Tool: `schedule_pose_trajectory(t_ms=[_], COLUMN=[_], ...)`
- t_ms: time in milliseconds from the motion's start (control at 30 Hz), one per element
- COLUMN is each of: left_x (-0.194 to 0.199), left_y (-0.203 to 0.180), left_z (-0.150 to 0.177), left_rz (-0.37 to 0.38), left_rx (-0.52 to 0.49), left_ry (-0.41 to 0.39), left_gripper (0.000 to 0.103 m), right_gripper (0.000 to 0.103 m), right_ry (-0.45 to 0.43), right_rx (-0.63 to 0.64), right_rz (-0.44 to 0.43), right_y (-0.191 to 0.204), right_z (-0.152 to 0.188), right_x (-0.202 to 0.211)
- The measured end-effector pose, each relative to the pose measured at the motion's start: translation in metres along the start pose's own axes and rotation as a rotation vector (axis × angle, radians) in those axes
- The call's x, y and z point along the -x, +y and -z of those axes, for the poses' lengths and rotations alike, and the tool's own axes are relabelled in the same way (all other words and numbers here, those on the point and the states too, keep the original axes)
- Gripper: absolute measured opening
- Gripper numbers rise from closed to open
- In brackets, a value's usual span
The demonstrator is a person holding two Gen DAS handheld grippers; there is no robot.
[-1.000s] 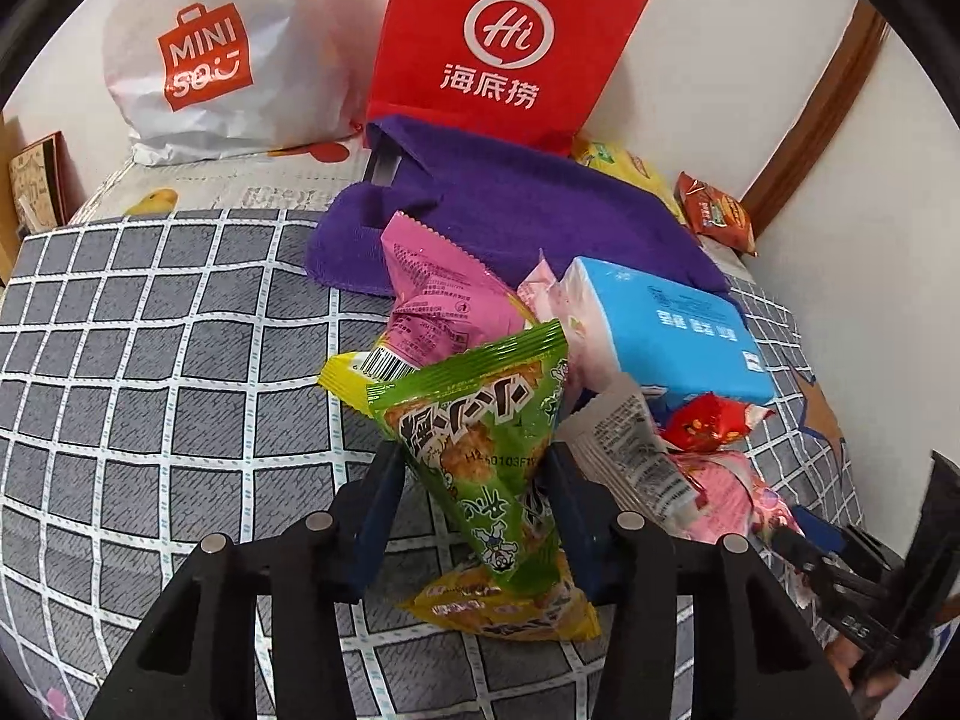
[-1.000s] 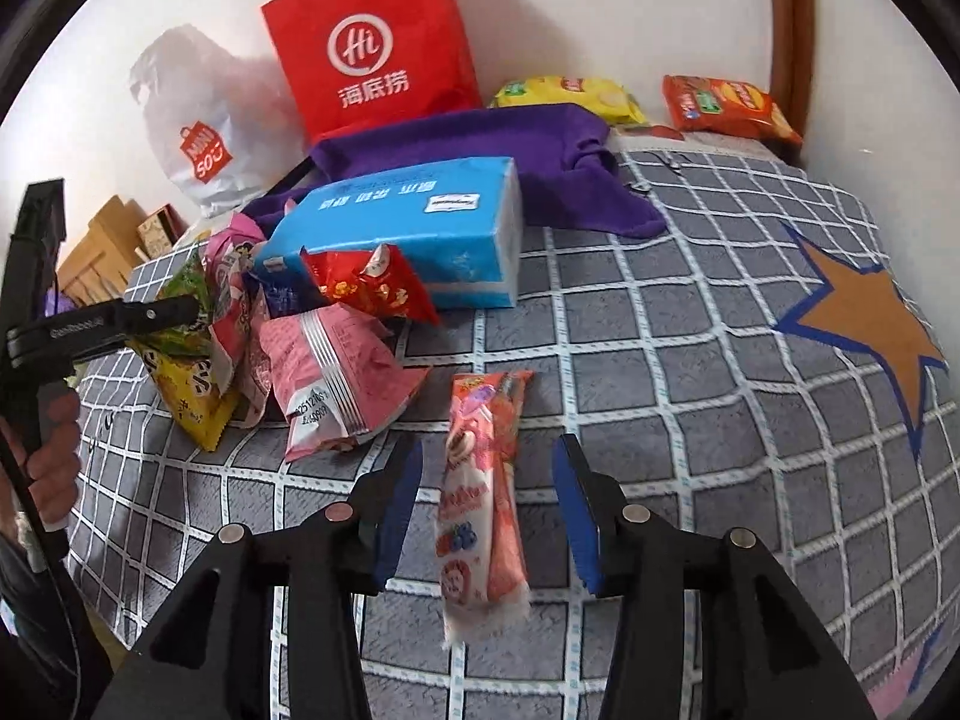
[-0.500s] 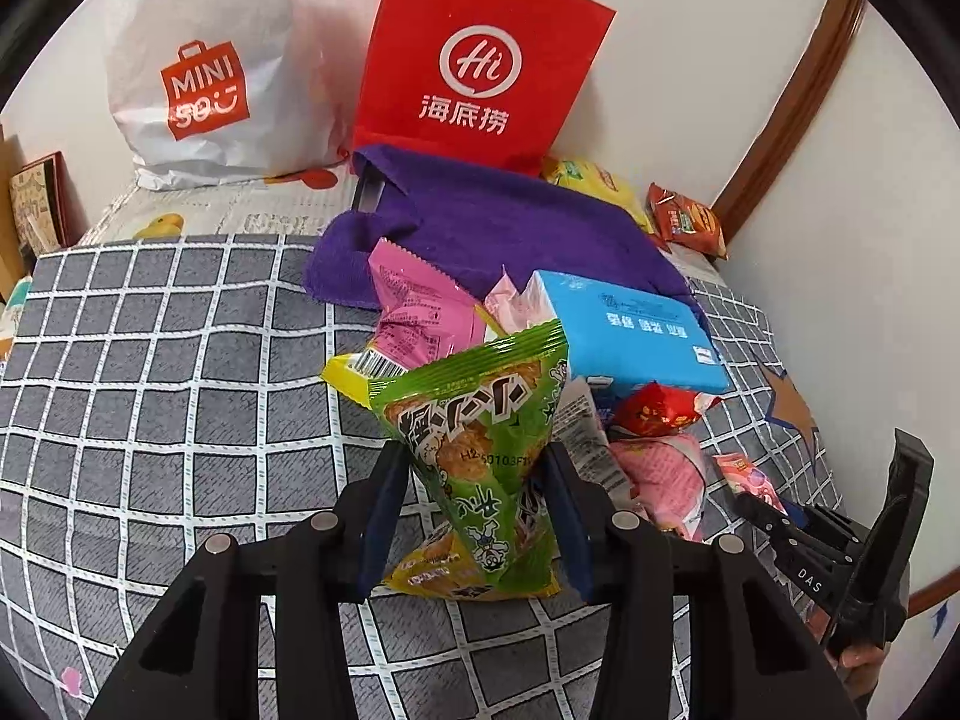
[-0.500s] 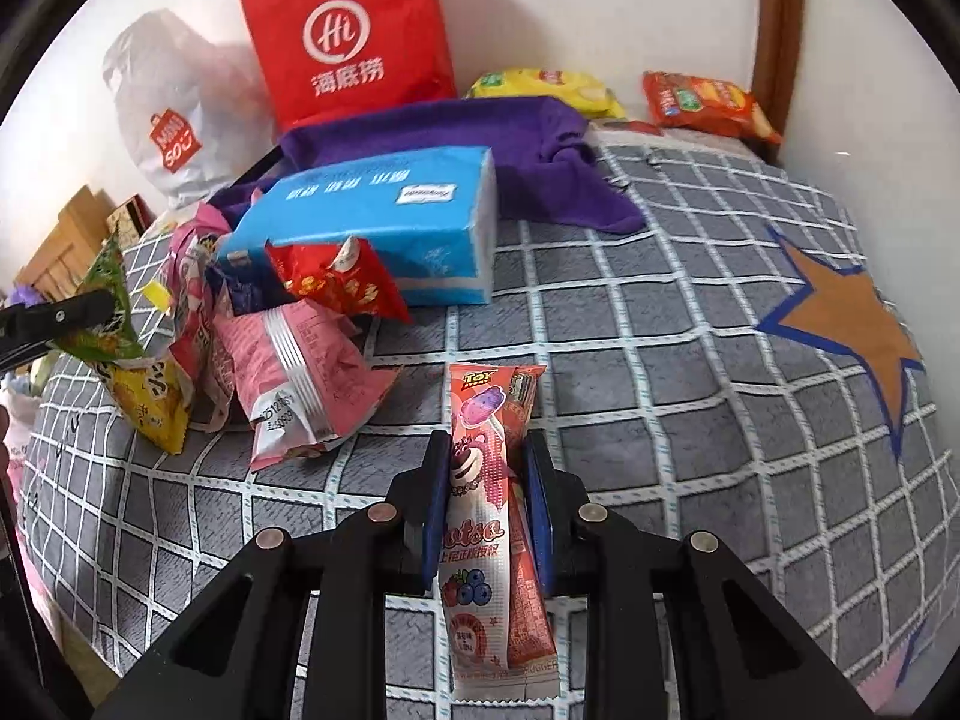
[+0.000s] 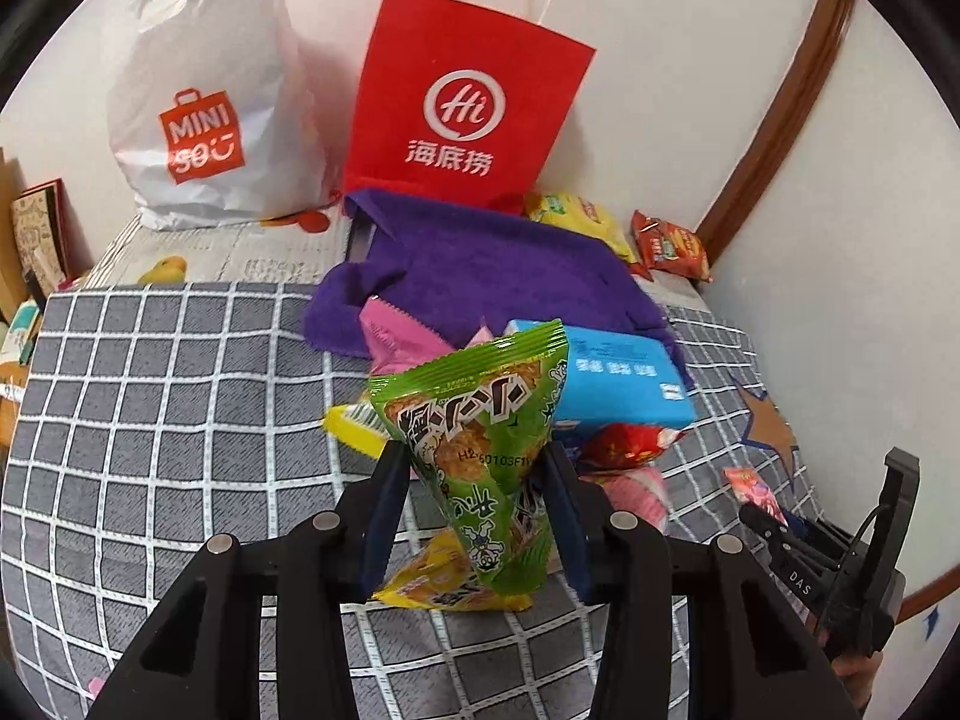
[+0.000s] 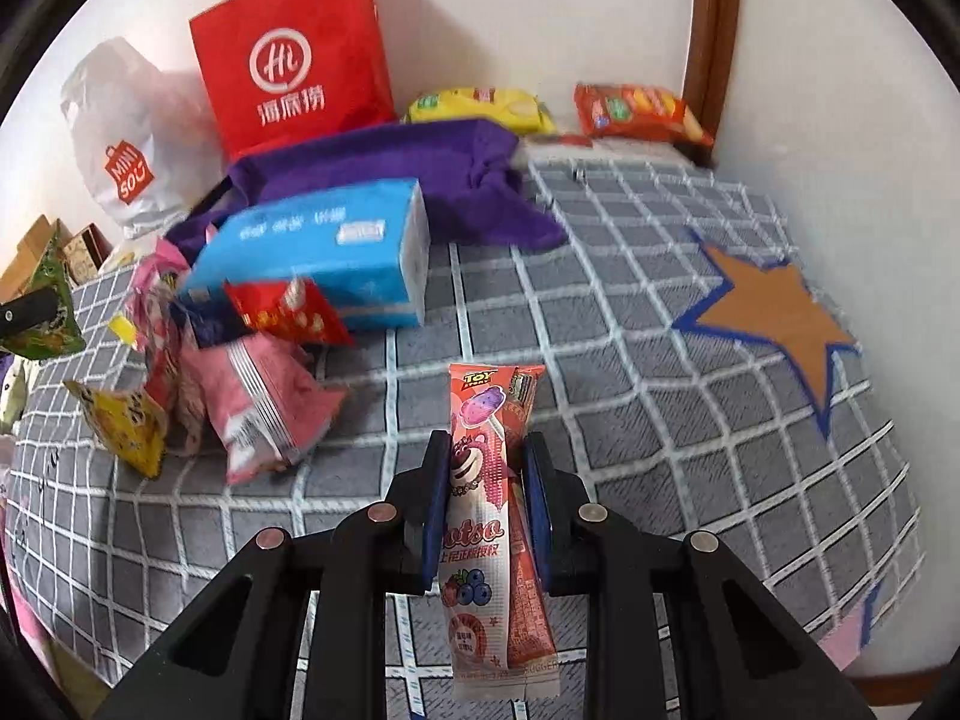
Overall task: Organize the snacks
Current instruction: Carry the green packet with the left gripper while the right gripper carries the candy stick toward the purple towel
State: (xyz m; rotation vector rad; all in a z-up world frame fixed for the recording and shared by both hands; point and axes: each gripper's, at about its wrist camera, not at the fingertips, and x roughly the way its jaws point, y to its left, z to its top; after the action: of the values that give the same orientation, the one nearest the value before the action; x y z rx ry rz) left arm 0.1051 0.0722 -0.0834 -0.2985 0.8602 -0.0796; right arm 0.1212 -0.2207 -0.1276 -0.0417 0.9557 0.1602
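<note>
My left gripper [image 5: 477,468] is shut on a green snack bag [image 5: 480,414] and holds it upright above the grey checked bedspread [image 5: 168,396]. It also shows at the left edge of the right wrist view [image 6: 51,306]. My right gripper [image 6: 486,474] is shut on a long pink Lotso candy packet [image 6: 486,510], lifted off the bedspread [image 6: 660,420]. A pile of snacks lies beside a blue tissue pack [image 6: 324,252]: a red packet [image 6: 282,312], a pink bag [image 6: 258,402] and a yellow bag [image 6: 123,420].
A red paper bag [image 5: 456,108] and a white Miniso bag [image 5: 204,114] stand against the back wall. A purple towel [image 5: 480,264] lies before them. A yellow packet [image 6: 480,105] and an orange packet [image 6: 636,114] lie in the far corner.
My right gripper closed on the pink candy packet and lifted it. My left gripper raised the green bag higher, away from the pile.
</note>
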Motion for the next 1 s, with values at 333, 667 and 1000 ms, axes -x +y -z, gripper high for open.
schedule_pose_trajectory(t_ms=[333, 667, 1000], left_x=[0.000, -0.007, -0.028], left_y=[-0.019, -0.030, -0.028], left_z=[-0.033, -0.076, -0.121], left_rz=[0.042, 0.030, 0.008], left_rx=[-0.034, -0.087, -0.109], left_ry=[0.003, -0.008, -0.018], left_gripper=[0.042, 0.042, 0.042], right_gripper=[0.024, 0.024, 0.024], right_ry=[-0.094, -0.145, -0.160], right_rx=[-0.001, 0.007, 0.013], right_rz=[-0.044, -0.068, -0.062], right_y=[0.020, 0.037, 0.045], right_z=[-0.052, -0.111, -0.168], right_x=[0.032, 0.027, -0.011])
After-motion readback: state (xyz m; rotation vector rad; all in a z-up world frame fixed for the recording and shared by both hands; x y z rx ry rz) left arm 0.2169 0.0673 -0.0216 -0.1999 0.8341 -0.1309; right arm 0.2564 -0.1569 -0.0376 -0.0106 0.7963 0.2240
